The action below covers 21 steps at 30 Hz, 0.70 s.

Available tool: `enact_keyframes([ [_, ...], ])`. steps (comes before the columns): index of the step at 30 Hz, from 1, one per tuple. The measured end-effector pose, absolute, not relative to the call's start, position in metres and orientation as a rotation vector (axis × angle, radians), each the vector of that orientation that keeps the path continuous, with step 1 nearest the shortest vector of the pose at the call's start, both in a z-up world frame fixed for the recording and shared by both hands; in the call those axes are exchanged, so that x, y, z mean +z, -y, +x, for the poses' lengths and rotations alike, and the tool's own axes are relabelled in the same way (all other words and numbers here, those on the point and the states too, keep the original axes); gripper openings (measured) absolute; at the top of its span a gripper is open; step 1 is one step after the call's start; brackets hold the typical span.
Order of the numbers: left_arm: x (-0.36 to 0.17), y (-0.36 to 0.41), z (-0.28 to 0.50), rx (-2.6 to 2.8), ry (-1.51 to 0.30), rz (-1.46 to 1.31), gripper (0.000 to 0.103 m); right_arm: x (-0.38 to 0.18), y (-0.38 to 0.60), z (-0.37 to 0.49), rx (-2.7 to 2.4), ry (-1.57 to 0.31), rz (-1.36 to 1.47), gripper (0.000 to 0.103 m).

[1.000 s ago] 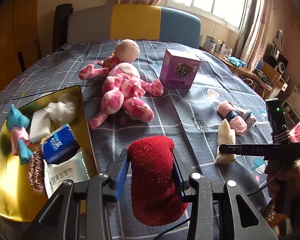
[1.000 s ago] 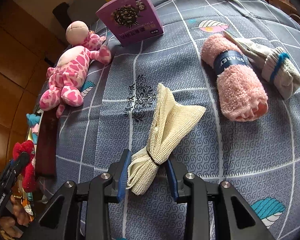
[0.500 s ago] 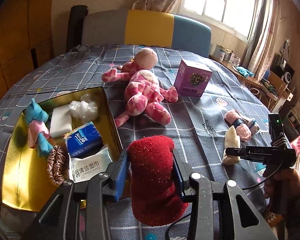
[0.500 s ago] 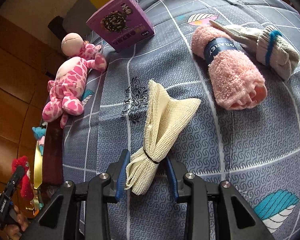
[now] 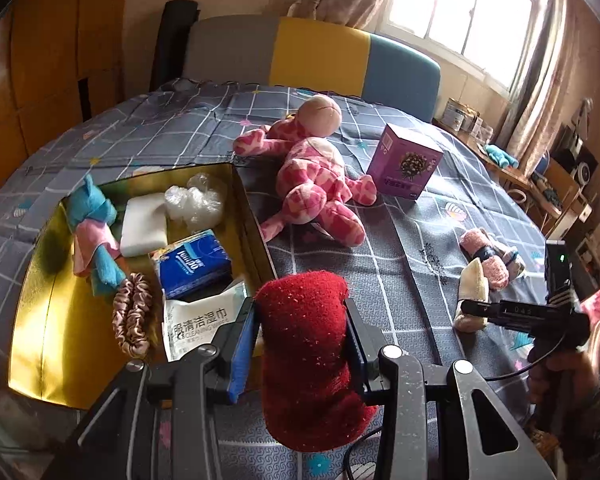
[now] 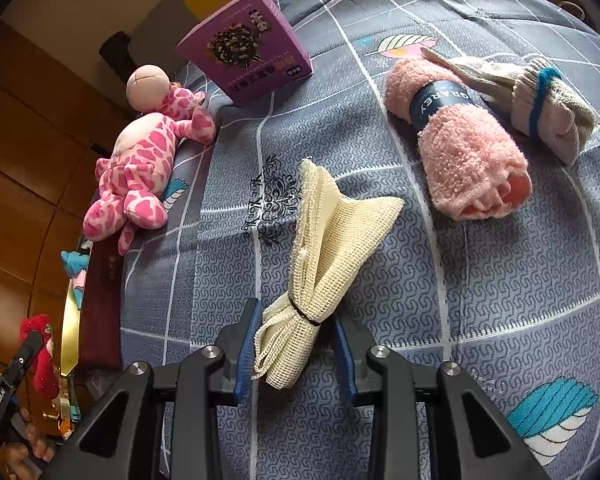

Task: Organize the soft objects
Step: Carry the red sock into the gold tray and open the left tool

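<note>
My left gripper [image 5: 300,344] is shut on a red fuzzy sock [image 5: 308,360] and holds it above the near right corner of the gold tray [image 5: 44,344]. The tray holds a blue tissue pack [image 5: 194,264], a wipes pack, a scrunchie and a blue-pink cloth. My right gripper [image 6: 296,344] straddles the tied end of a cream mesh cloth [image 6: 328,248] lying on the bedspread; its jaws stand slightly apart from the cloth. A pink rolled towel [image 6: 456,148] and a white sock bundle [image 6: 548,108] lie beyond it.
A pink spotted plush toy [image 5: 316,176] lies right of the tray, with a purple box [image 5: 404,164] beside it. A grey, yellow and blue headboard [image 5: 320,56] stands at the back. Shelves and clutter line the right wall.
My left gripper has risen and pulled back with the red sock, showing more of the tray. My right gripper has stayed around the mesh cloth, shifting only slightly.
</note>
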<state>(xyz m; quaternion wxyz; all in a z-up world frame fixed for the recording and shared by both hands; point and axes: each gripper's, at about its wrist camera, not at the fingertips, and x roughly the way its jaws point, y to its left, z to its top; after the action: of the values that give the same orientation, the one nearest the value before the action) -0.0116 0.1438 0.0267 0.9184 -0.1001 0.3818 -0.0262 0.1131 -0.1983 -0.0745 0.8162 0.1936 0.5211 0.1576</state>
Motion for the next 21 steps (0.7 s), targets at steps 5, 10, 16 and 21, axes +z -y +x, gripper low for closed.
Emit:
enact_keyframes([
  [5, 0.034, -0.198, -0.020, 0.038, -0.764, -0.323, 0.041, -0.074, 0.198, 0.112, 0.337, -1.103, 0.406, 0.034],
  [10, 0.024, -0.267, -0.033, 0.216, -0.782, -0.397, 0.041, -0.073, 0.196, 0.112, 0.338, -1.098, 0.387, 0.033],
  [16, -0.008, -0.329, -0.038, 0.346, -0.867, -0.502, 0.041, -0.074, 0.196, 0.112, 0.340, -1.096, 0.389, 0.034],
  [21, -0.020, -0.336, -0.018, 0.352, -0.909, -0.483, 0.041, -0.074, 0.196, 0.112, 0.340, -1.096, 0.386, 0.034],
])
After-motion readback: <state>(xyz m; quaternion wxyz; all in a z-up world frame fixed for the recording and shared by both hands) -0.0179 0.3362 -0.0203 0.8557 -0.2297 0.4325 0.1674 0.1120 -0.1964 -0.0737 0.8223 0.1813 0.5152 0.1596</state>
